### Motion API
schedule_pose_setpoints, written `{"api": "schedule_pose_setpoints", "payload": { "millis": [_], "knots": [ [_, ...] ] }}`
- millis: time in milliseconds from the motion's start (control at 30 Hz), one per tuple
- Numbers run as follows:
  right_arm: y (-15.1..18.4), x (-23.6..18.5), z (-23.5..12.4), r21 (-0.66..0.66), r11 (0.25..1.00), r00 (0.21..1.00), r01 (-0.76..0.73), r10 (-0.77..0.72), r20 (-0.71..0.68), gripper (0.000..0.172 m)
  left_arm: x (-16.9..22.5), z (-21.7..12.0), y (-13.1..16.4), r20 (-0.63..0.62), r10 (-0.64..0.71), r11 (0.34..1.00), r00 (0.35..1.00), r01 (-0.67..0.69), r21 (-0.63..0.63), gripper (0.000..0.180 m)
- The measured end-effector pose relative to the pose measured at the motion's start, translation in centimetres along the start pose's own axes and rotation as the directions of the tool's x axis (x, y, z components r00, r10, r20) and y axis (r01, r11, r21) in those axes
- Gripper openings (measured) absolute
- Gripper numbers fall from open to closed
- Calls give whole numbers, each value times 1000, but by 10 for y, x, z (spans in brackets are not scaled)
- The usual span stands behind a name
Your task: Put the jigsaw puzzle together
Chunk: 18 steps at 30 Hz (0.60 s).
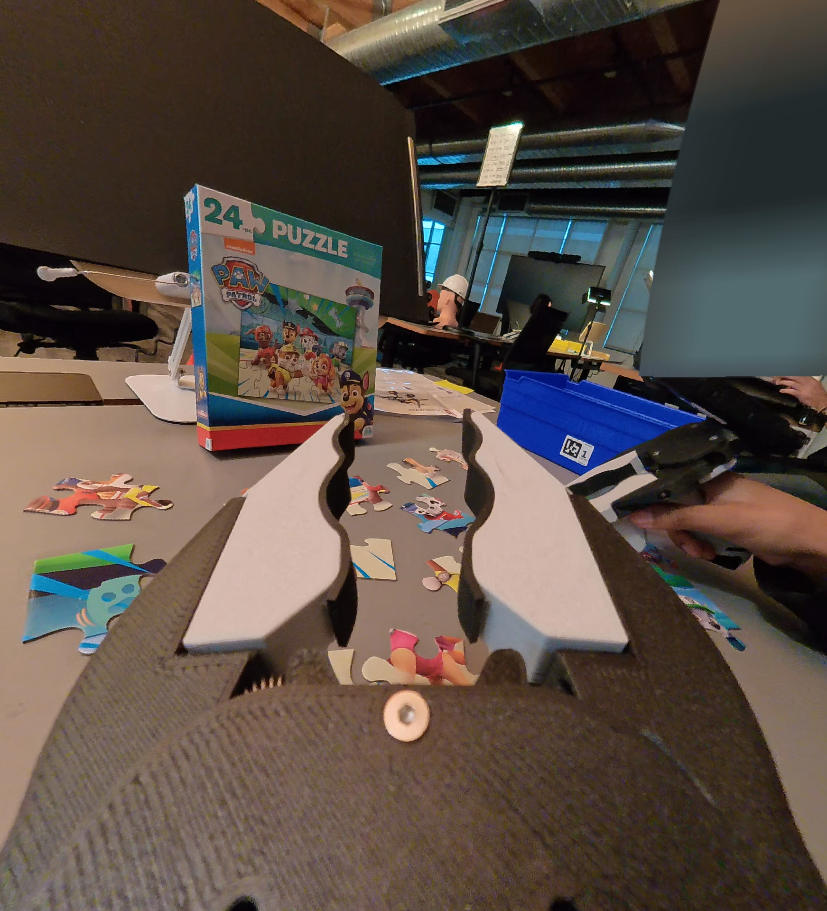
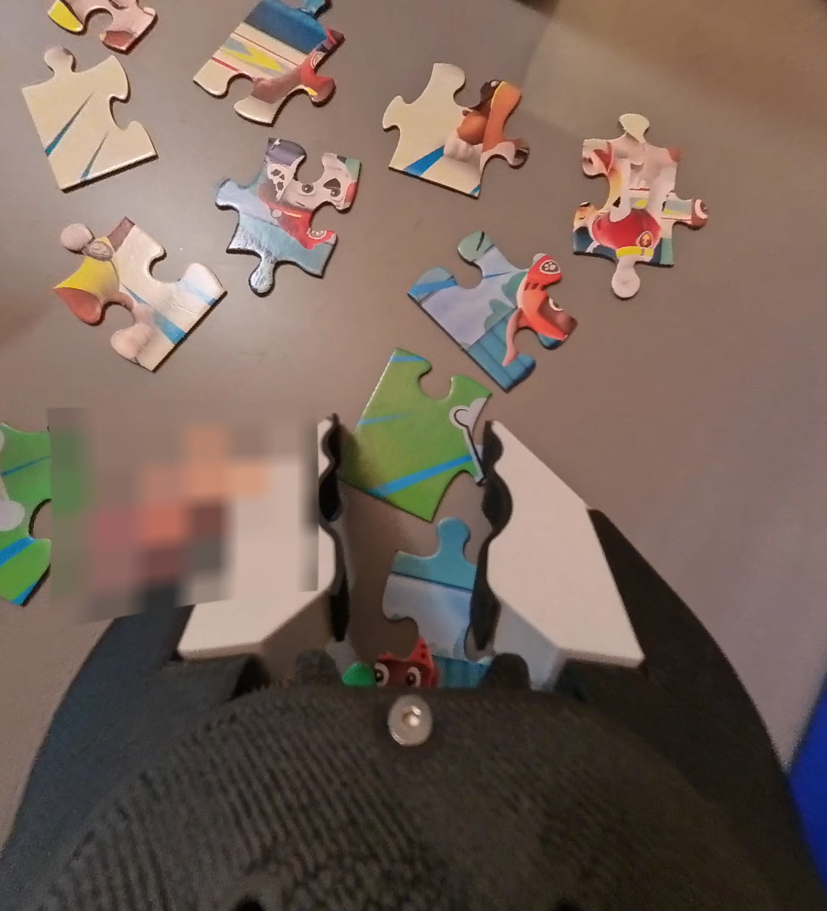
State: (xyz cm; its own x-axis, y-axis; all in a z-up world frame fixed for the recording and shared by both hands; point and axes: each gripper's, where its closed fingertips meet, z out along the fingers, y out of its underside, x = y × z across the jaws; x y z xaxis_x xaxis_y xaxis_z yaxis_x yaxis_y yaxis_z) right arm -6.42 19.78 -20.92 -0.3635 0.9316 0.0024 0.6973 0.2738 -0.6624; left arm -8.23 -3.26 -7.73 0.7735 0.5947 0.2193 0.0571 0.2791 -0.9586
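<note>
Our right tongs (image 2: 409, 429) stand wide around the green puzzle piece (image 2: 411, 443), just short of the blue-and-orange piece; thin, glossy card flat on the smooth grey surface (image 2: 648, 443) could slide or flex rather than lift. Our left tongs (image 1: 407, 419) hang parted and bare.

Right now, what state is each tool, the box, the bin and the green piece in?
Left tool: open, holding nothing, above scattered pieces.
Right tool: open, straddling the green piece, which lies flat on the table; grip not evident.
Puzzle box: upright, closed.
Blue bin: on the table, contents hidden.
</note>
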Motion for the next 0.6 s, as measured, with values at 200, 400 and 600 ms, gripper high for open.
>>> {"api": "schedule_pose_setpoints", "payload": {
  "millis": [200, 400, 600],
  "knots": [
    [0, 1, -1, -4, 1000, 999, 26, -26, 24, 46, -1, -1, -1, 11, 19, 1000, 1000, -19, 6, 42],
    [-36, -33, -28, 214, 968, 976, 129, -162, 145, 3, -2, 5, 20, -23, -116, 986, 993, 113, -121, 55],
    [-46, -12, -45, 222, 950, 975, 220, -217, -37, 10, 0, 5, 16, -60, -210, 973, 976, 202, -110, 56]
  ]
}}
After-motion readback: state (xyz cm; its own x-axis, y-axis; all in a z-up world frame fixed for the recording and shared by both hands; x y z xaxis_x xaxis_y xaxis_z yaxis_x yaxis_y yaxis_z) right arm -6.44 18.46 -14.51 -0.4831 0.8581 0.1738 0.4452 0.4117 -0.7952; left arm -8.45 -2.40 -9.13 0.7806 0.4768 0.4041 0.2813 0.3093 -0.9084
